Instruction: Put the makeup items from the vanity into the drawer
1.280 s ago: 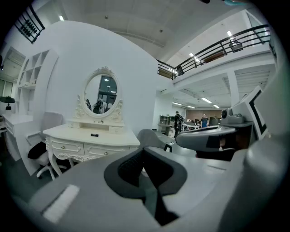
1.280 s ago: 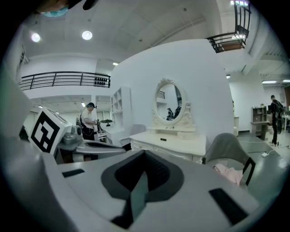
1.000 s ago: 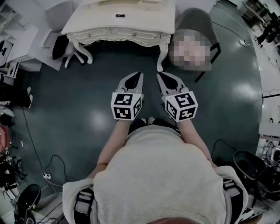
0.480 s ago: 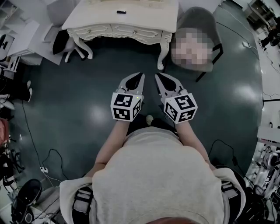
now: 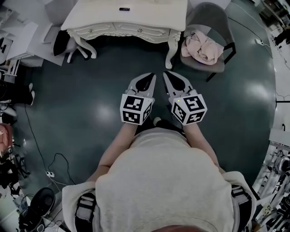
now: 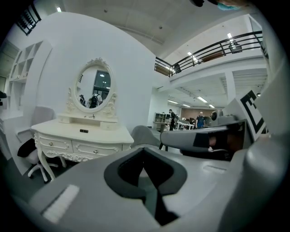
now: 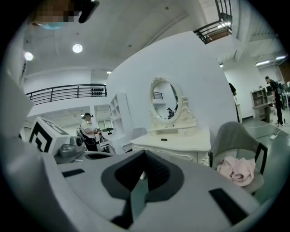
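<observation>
The white vanity (image 5: pixel 122 23) stands at the top of the head view, its drawers (image 5: pixel 136 30) closed. A small dark item (image 5: pixel 124 9) lies on its top; other makeup items are too small to tell. My left gripper (image 5: pixel 152 76) and right gripper (image 5: pixel 166 74) are held side by side over the dark floor, well short of the vanity. Both are shut with nothing between the jaws. The left gripper view shows the vanity (image 6: pixel 81 140) with its oval mirror (image 6: pixel 93 88) ahead on the left. In the right gripper view the vanity (image 7: pixel 176 142) stands straight ahead.
A grey chair (image 5: pixel 206 20) with a pink cloth (image 5: pixel 204 46) on its seat stands right of the vanity. White shelving (image 5: pixel 20 43) and a dark bag (image 5: pixel 62 45) sit to its left. Cables (image 5: pixel 43 158) trail over the floor at left. People stand far off (image 7: pixel 88 131).
The person has stepped closer to the vanity, and both grippers have shifted forward and slightly right with the body. Both stay shut and empty.
</observation>
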Available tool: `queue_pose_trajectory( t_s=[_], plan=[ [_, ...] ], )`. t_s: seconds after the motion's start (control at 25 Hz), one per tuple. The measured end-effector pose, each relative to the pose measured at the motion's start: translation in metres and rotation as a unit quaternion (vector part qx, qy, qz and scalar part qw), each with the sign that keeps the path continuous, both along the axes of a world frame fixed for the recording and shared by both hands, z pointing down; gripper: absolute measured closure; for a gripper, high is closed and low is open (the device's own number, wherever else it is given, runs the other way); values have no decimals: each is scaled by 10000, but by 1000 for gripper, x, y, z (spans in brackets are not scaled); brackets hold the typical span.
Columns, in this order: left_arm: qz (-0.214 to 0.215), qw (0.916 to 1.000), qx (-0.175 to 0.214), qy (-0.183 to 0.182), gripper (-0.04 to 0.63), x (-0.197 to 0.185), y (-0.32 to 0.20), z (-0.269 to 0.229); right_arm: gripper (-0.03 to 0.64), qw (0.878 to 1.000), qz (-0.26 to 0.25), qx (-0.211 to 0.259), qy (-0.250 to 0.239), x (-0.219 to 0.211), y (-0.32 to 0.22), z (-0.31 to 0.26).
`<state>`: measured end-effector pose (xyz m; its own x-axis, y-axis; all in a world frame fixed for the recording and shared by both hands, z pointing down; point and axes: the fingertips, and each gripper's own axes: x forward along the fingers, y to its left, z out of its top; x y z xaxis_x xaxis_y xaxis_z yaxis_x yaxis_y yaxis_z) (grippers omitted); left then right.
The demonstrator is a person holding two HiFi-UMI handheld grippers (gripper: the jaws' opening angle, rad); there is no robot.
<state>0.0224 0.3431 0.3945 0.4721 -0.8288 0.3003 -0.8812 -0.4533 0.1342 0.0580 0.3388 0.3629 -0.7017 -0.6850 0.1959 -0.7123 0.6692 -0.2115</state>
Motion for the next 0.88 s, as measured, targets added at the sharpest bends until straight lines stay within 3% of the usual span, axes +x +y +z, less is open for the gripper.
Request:
queue_pose_trajectory(
  t_s=[0.4, 0.68, 0.88],
  plan=[
    [-199, 9997, 150, 10, 586, -94, -129, -7, 609, 9987, 456, 216, 2, -53, -125, -6],
    [145, 9995, 269, 39, 586, -151, -214, -22, 609, 9971, 679, 326, -52, -116, -201, -18],
    [345, 9993, 36, 122, 586, -175, -249, -11, 609, 9964, 825, 207, 54, -142, -233, -12]
  ],
)
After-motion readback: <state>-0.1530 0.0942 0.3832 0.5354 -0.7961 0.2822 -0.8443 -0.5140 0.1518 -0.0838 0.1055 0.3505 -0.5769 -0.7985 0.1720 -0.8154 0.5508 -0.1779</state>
